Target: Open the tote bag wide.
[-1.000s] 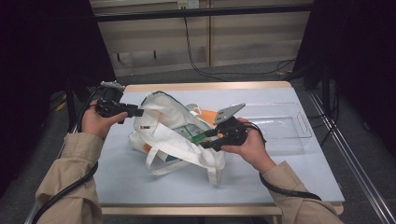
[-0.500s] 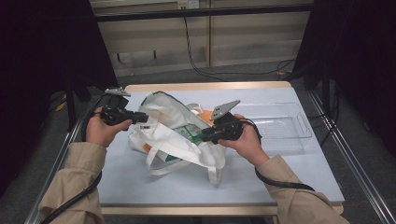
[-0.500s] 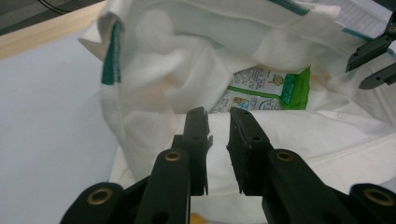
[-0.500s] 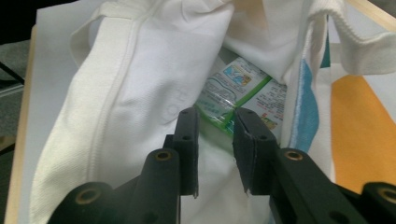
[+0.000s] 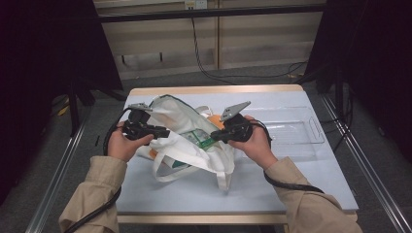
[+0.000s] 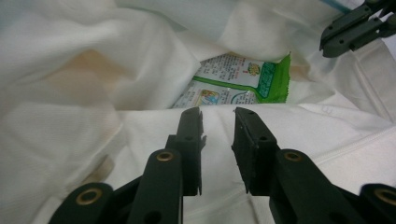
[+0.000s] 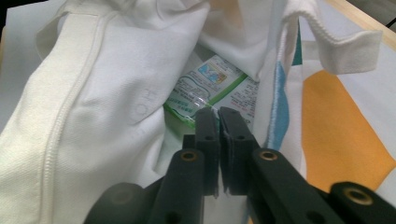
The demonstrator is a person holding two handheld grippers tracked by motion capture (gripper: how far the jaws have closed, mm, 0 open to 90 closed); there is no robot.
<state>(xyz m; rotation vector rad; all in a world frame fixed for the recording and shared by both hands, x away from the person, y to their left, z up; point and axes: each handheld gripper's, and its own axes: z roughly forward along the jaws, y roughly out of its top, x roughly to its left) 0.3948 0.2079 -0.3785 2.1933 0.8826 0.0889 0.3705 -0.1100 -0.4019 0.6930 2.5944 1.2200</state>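
Both grippers have slid inward: right gripper pinched closed on the snack packet at twelve o'clock, left gripper gaping over the tote bag; foil could tear.

Tote bag: white cloth with an orange patch and a blue-teal stripe; white handles. Snack packet inside: bright green edge, white panel with small coloured print. Both grippers, left and right: black jaws, brass-coloured rivets. Table: pale blue top, light wood edge. Tray, far right: clear. Sleeves: tan.
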